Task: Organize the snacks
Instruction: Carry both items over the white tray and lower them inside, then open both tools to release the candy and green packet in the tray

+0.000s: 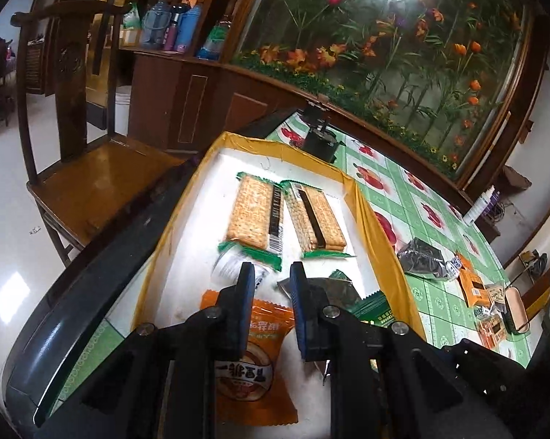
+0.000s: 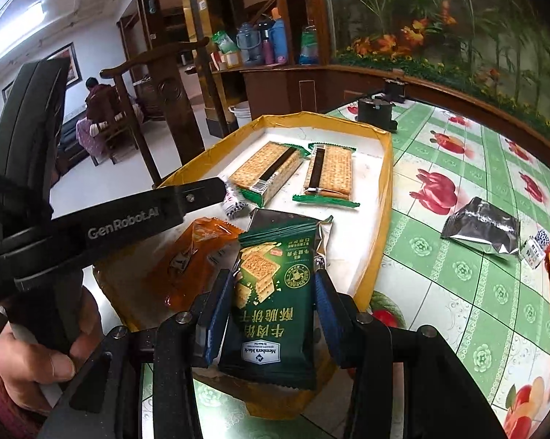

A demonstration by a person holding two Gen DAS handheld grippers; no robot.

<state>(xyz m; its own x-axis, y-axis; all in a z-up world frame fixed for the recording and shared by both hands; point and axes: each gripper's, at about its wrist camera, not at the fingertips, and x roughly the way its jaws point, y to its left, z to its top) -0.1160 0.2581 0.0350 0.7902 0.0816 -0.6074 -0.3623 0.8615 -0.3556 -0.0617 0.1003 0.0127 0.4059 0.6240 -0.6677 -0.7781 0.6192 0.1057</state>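
Note:
A yellow-rimmed white tray (image 1: 362, 205) (image 2: 386, 168) holds two clear cracker packs (image 1: 254, 216) (image 2: 271, 172), (image 1: 317, 219) (image 2: 329, 175), an orange snack pack (image 1: 253, 358) (image 2: 190, 259) and a small white packet (image 1: 231, 261) (image 2: 234, 203). My left gripper (image 1: 271, 269) is open and empty above the orange pack; its body shows in the right wrist view (image 2: 128, 219). My right gripper (image 2: 275, 278) is shut on a dark green cracker pack (image 2: 271, 292) (image 1: 370, 307), held over the tray's near end.
On the green fruit-print tablecloth (image 2: 457, 256) right of the tray lie a silver pack (image 1: 421, 259) (image 2: 483, 226) and several small orange snacks (image 1: 472, 285). A black device (image 1: 320, 139) (image 2: 377, 109) stands behind the tray. A wooden chair (image 1: 92, 168) stands at left.

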